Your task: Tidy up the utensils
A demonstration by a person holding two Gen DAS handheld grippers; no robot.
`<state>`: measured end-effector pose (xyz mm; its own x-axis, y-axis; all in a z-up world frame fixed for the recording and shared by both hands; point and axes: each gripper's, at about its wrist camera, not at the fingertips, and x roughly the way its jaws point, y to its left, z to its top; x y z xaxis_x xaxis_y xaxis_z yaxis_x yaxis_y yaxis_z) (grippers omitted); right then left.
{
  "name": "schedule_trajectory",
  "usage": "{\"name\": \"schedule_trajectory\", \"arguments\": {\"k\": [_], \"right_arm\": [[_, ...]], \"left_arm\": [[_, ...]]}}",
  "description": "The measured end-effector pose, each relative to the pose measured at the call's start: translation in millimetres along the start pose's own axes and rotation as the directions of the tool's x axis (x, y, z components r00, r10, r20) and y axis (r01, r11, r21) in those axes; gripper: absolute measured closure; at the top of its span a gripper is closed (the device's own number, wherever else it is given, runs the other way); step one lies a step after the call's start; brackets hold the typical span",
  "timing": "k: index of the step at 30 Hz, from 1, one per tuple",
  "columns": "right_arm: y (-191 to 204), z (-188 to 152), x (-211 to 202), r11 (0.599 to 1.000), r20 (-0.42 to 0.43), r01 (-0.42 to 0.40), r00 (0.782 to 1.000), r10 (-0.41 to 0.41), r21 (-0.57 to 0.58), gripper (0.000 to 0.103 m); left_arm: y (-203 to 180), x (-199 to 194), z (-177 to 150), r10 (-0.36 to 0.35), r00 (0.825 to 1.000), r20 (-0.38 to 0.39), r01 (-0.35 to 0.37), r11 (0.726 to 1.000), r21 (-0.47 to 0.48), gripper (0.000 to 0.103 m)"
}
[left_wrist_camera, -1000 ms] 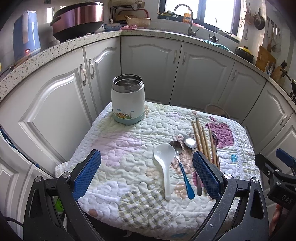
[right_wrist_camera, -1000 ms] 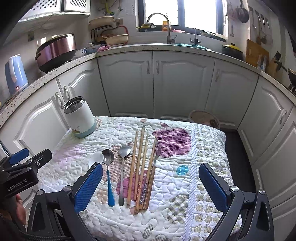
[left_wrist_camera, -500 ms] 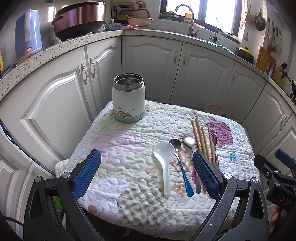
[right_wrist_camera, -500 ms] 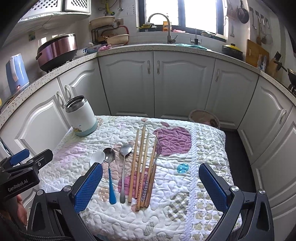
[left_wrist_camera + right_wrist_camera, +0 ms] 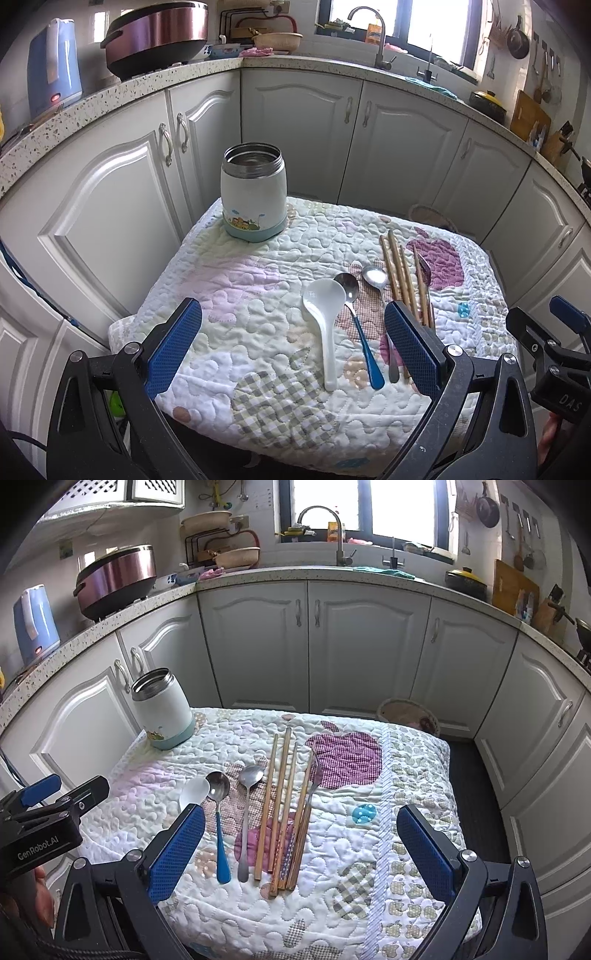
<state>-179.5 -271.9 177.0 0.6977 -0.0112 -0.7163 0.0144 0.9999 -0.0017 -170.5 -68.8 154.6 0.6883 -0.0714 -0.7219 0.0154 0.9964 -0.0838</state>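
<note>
Quilted fabric is what worries me most. All the utensils are lying on a soft, lumpy quilt [image 5: 369, 849] draped over some low table, and thin flat things on padding are a pain to pinch.

Both tools are hanging over the near edge with nothing in them. The left gripper [image 5: 293, 345] has its blue pads spread wide, and so does the right gripper [image 5: 301, 843]. Neither is touching anything.

From the left, the row goes: white ladle spoon [image 5: 322, 306], blue-handled spoon [image 5: 356, 314] with its bowl right against the ladle's, plain steel spoon [image 5: 246, 805], then the wooden chopsticks [image 5: 282, 805] packed side by side with what looks like a fork [image 5: 314, 775] tucked against the rightmost one. The open steel-rimmed jar [image 5: 253, 192] sits at the far left corner of the quilt, well apart from the row. My guess is everything ends up in there.

What could go wrong, I reckon:
- Grabbing one chopstick drags its neighbours, since they're touching.
- A finger digging into the quilt bunches it up and shifts the whole row.
- The two spoon bowls are so close that closing on one may nudge the other.
- The jar looks light and sits on padding, so a long chopstick dropped in at an angle could tip it.
</note>
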Motion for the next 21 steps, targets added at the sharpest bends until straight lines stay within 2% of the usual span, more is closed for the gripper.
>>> {"name": "schedule_trajectory", "arguments": {"k": [21], "right_arm": [[3.4,1.6,17.0,1.0,-0.032,0.0,1.0,0.0,-0.011,0.0]], "left_arm": [[1.2,13.5,-2.1,-0.003,1.0,-0.03,0.003,1.0,-0.003,0.003]]}}
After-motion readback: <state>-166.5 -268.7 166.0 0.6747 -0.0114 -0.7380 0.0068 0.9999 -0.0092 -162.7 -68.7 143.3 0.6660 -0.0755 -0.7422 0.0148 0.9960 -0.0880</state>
